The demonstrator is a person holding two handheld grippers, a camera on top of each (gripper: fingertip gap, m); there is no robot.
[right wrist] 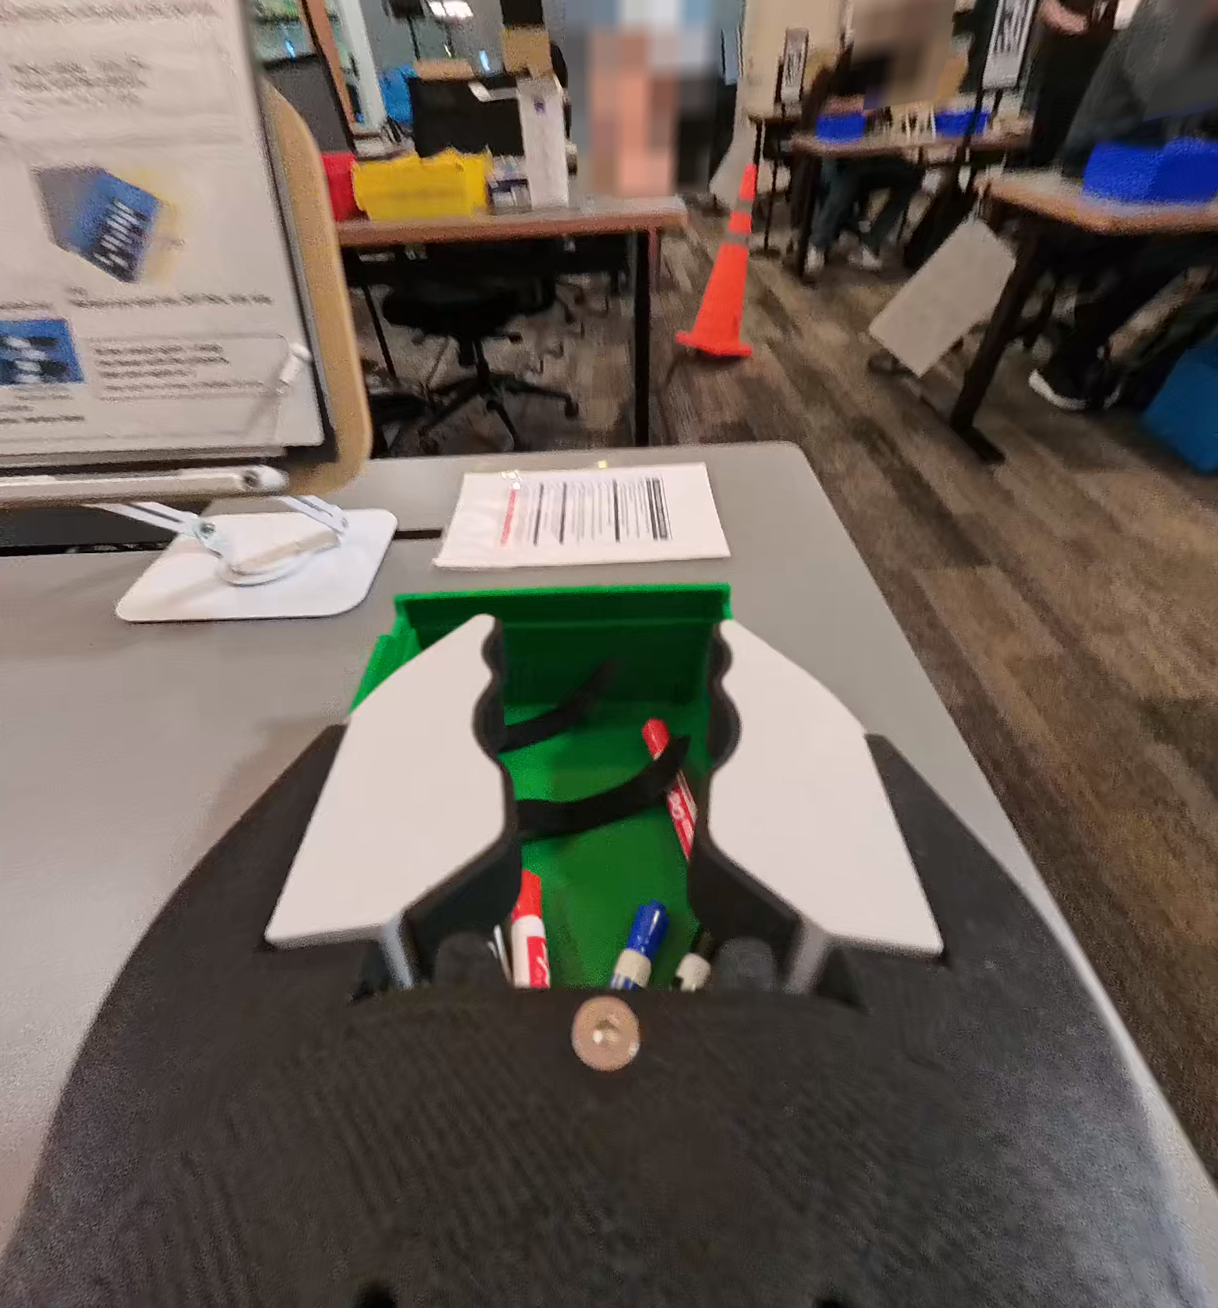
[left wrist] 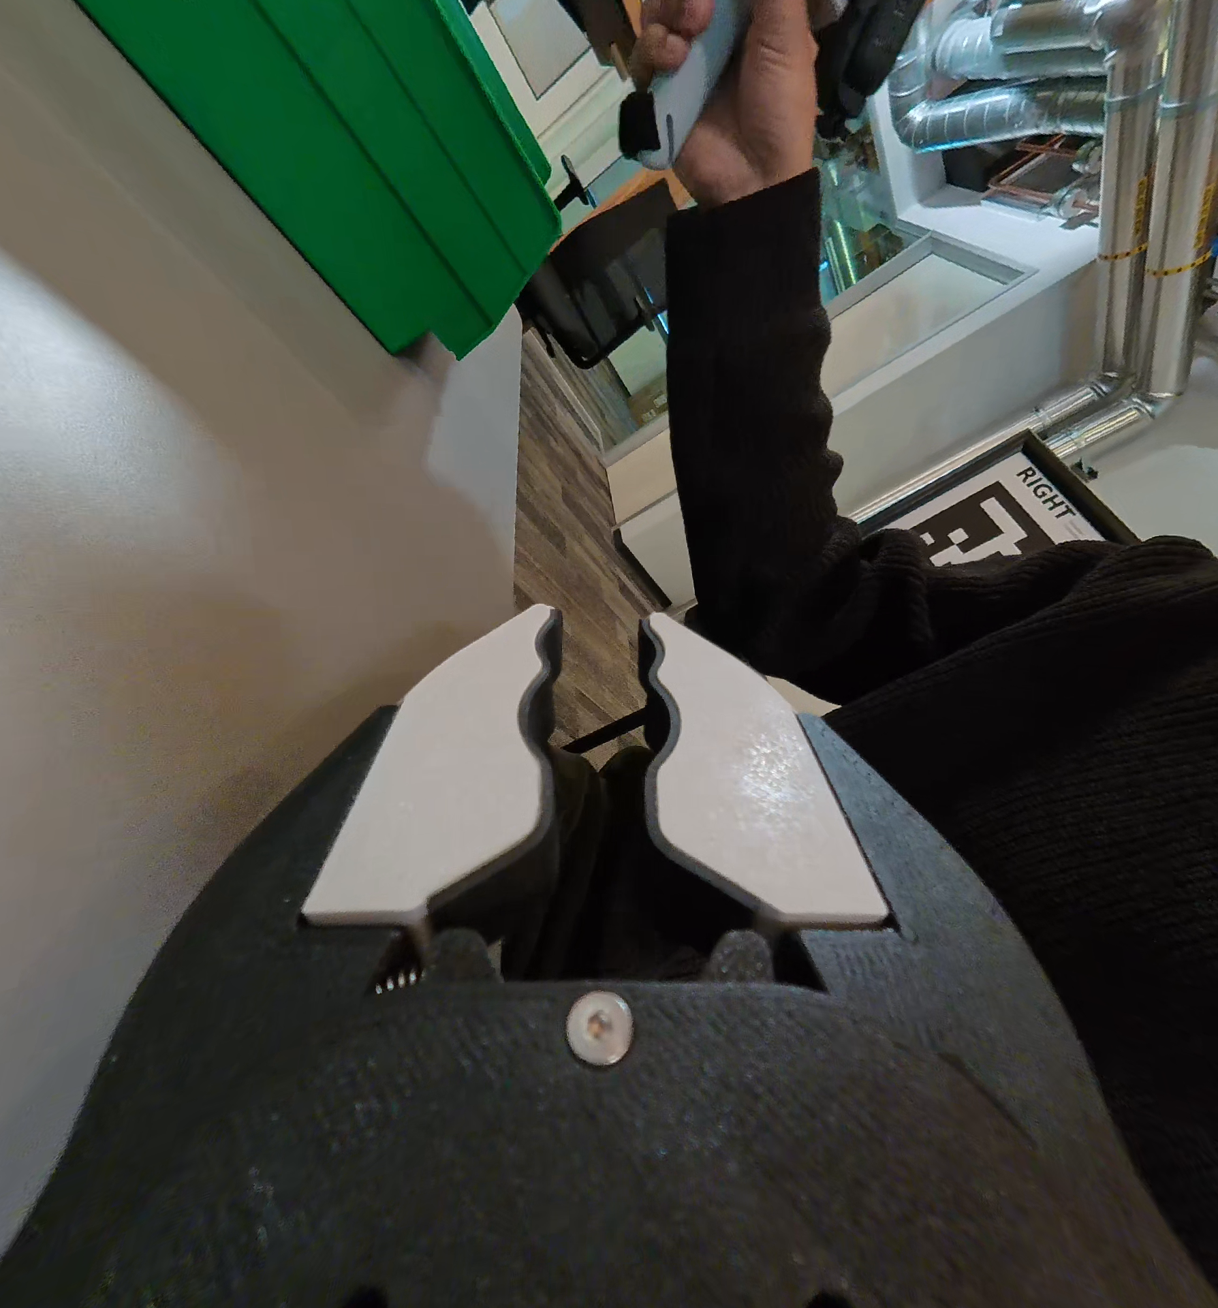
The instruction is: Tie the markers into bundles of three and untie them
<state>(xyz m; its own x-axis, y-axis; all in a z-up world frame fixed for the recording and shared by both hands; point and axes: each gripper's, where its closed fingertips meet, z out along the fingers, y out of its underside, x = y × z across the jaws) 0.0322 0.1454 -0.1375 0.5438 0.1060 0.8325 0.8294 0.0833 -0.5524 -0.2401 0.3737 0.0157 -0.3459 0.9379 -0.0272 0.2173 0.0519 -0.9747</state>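
Right gripper (right wrist: 602, 662): hovers over the green bin (right wrist: 556, 607), pointing down into it; jaws spread wide, close to the bin's full width; nothing between the pads
Left gripper (left wrist: 595, 626): tilted sideways off the table edge, aimed past the floor toward the person's dark sleeve (left wrist: 748, 425); jaws parted by a narrow gap, empty
Green bin: sits on the grey table (right wrist: 132, 708), near its right edge; in the left wrist view it shows as a green wall at upper left (left wrist: 351, 177), well apart from the left fingers
Bin contents: red marker (right wrist: 673, 786) near the right wall; second red marker (right wrist: 530, 934) and blue marker (right wrist: 640, 945) at the near end; a black strap (right wrist: 592, 800) curls across the middle and lies over the upper red marker
Long axes: all three markers run roughly along the right gripper's pointing direction, near to far, so the jaws close across their width
Nearer gripper: right, directly above the contents; left is off to the side, facing away
Hand (left wrist: 726, 92): in the left wrist view, grips a pale handle with a black tip beside the bin
Around: paper sheet (right wrist: 581, 513) beyond the bin; white stand base (right wrist: 259, 566) to its left holding a printed board (right wrist: 118, 212); orange cone (right wrist: 723, 283) on the floor behind
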